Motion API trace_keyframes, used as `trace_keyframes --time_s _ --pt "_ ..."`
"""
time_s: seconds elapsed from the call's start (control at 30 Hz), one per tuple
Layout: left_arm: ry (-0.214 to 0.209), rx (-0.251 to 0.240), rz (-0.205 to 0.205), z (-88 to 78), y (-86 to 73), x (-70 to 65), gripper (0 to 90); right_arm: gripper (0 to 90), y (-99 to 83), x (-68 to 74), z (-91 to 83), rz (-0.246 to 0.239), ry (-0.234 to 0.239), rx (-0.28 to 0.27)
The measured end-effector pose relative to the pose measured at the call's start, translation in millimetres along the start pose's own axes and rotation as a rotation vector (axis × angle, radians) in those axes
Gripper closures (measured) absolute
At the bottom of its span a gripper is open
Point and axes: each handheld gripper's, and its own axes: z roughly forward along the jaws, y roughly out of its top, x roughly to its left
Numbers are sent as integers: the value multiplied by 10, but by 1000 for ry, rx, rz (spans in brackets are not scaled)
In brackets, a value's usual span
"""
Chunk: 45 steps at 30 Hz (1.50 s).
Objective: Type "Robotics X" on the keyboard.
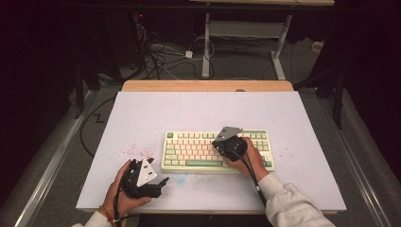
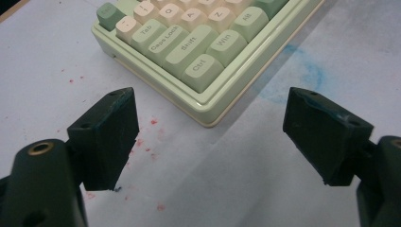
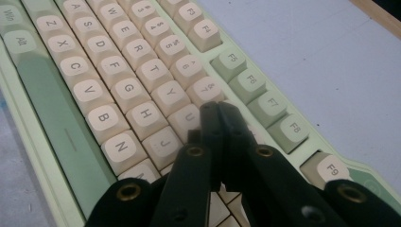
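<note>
Keyboard [image 1: 217, 150], one only, lies mid-tabletop [image 1: 142, 113]. Left claw [image 2: 210, 137], released and empty, shows nearby its Ctrl corner and red specks [image 2: 146, 142]. Right claw [image 3: 220, 111], clenched on nothing, shows its tips above the U key [image 3: 187, 118]; the high view shows both hands.

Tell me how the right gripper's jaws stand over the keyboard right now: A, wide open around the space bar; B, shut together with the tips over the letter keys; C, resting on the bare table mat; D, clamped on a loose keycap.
B: in the right gripper view the right gripper has its jaws pressed together, nothing between them, tips above the keyboard near the U key.
</note>
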Motion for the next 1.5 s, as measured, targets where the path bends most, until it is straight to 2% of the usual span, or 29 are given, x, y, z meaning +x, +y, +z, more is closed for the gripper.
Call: trace_keyframes --time_s 0.17,0.2,0.43,0.7,0.87,1.07,1.2,1.33,1.5 --pt "-1 7 1 12 6 -10 179 900 23 20 -5 -15 17 53" --pt "-1 6 2 11 7 -12 179 900 24 24 -23 -21 20 42" --pt "3 15 4 16 8 -10 179 899 13 -8 -158 30 14 -49" --pt "1 25 5 30 10 -2 179 848 -11 -62 -304 53 7 -105" --pt "-1 29 7 35 9 4 179 748 -23 -68 -381 59 -11 -138" --pt "-6 31 5 38 11 4 178 553 -25 -63 -521 56 -36 -232" --pt "-7 31 7 41 15 2 179 449 -41 -66 -588 56 -43 -257" --pt "-9 33 8 42 16 2 179 355 -73 -65 -652 58 -76 -272" --pt "-8 32 10 36 19 -2 178 303 -119 -83 -756 62 -119 -285"
